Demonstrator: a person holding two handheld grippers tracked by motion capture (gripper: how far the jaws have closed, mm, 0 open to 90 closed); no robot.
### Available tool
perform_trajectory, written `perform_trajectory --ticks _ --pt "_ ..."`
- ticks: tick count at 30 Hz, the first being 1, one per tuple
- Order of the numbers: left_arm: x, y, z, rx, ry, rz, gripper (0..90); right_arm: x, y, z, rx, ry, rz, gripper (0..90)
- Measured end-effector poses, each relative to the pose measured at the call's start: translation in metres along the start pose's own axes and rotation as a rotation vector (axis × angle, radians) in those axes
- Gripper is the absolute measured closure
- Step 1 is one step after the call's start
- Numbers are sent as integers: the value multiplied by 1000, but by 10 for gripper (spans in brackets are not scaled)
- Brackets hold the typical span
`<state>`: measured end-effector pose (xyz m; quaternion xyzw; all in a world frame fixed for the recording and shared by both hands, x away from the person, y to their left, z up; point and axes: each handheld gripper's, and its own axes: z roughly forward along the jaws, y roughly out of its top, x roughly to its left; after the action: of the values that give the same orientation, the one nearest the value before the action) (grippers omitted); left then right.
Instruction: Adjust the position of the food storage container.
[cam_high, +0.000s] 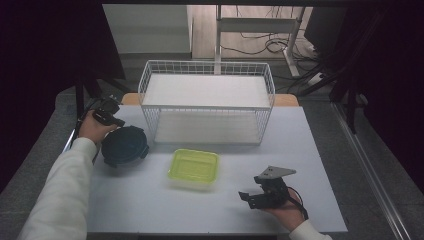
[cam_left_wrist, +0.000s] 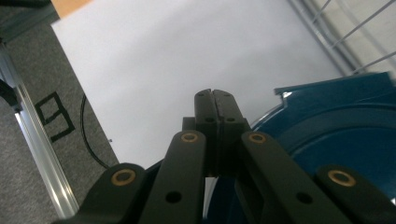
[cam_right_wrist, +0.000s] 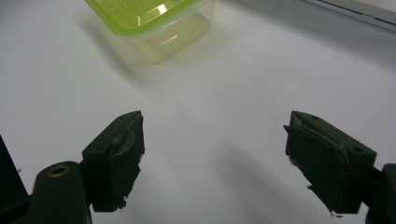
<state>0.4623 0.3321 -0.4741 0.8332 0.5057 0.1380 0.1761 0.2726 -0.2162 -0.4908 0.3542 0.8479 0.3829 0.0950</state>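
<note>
I find the left gripper (cam_high: 111, 114) at the table's far left corner, jaws clenched together with nothing between them; in the left gripper view the 2 pads meet flush, and the gripper (cam_left_wrist: 215, 109) sits just beside and above the rim of the round dark blue container (cam_left_wrist: 336, 144). From the high view that round container (cam_high: 124, 145) rests on the white table (cam_high: 310, 150), left of centre, just in front of the wire basket (cam_high: 207, 100), and appears to have its lid on. The right gripper (cam_high: 252, 199) is low at the near right, jaws released and spread wide, holding nothing; in the right gripper view the gripper (cam_right_wrist: 212, 158) points toward the clear box with the green lid (cam_right_wrist: 154, 21), which stands near but apart from it. On the high view the green-lidded box (cam_high: 194, 167) sits near the table's middle, just in front of the basket, whose shelf holds nothing that I can make out. My judgement: the work in hand is the approach stage, with neither container gripped. The likely next move is for the right gripper to advance on the green-lidded box, straddle 1 edge and close. That calls for a level approach, as the lid looks smooth and could slip. The left gripper must open before it can take the round container.
</note>
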Motion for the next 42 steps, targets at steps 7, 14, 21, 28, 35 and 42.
perform_trajectory --ticks 7,14,21,28,35,42 --pt "1 -1 8 10 -9 -6 900 -3 -2 -2 1 -7 8 196" --pt "1 -1 8 22 -11 -1 900 -2 -2 -3 1 -11 7 196" --pt "-1 -7 10 34 -49 -9 900 -1 -2 -3 3 -17 2 195" --pt "-13 -15 6 8 -82 17 900 -3 -2 -4 -5 -24 12 196" --pt "-33 -23 1 6 -111 61 900 -1 -1 -5 -5 -26 0 196" --pt "-55 -34 -6 -2 -169 107 900 -1 -1 -6 -10 -27 -6 196"
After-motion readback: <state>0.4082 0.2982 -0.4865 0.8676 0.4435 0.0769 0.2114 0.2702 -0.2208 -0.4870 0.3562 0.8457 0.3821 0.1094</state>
